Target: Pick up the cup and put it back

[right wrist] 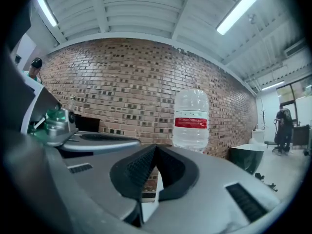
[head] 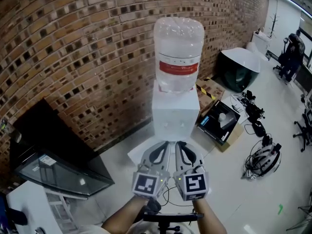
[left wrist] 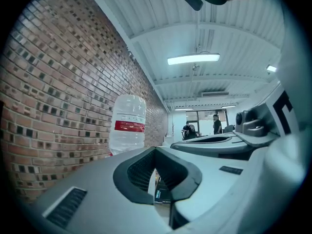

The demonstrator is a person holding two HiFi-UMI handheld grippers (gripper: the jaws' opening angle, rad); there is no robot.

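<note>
Left gripper (head: 164, 146), right gripper (head: 180, 146) pressed together, empty, near side of water dispenser (head: 175, 115); no cup visible; risk: unopened tips could knock cup over.

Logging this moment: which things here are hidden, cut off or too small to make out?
- Cup: it shows in no view, so its place cannot be told.
- Dispenser, lower front: in the head view the left gripper and right gripper cover it; in both gripper views the shut jaws hide everything below the bottle.
- Person: head view, too far and small for detail.
</note>
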